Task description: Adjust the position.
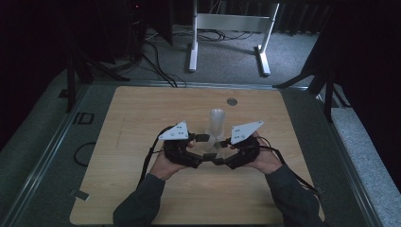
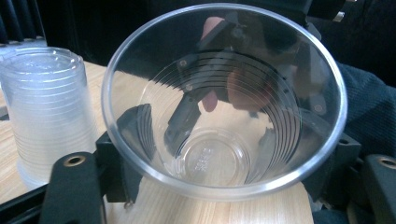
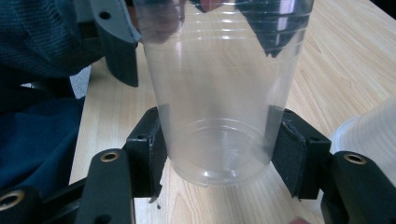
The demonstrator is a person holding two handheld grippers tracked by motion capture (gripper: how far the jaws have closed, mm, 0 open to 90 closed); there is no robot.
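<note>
While the right gripper's fingers (image 3: 299, 154) clamp a clear cup (image 3: 219, 93), the left gripper (image 1: 201, 147) faces its mouth.

Clear cup (image 3: 217, 98) runs off the top edge in the right gripper view, its rim cut away. Cup stack (image 2: 49, 109) is clipped at the left edge in the left gripper view, blurred.

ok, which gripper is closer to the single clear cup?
Right. The right gripper clamps the single clear cup at its base with both pads. The left gripper has its jaws flanking the wall near the rim, apparently without pressing.
</note>
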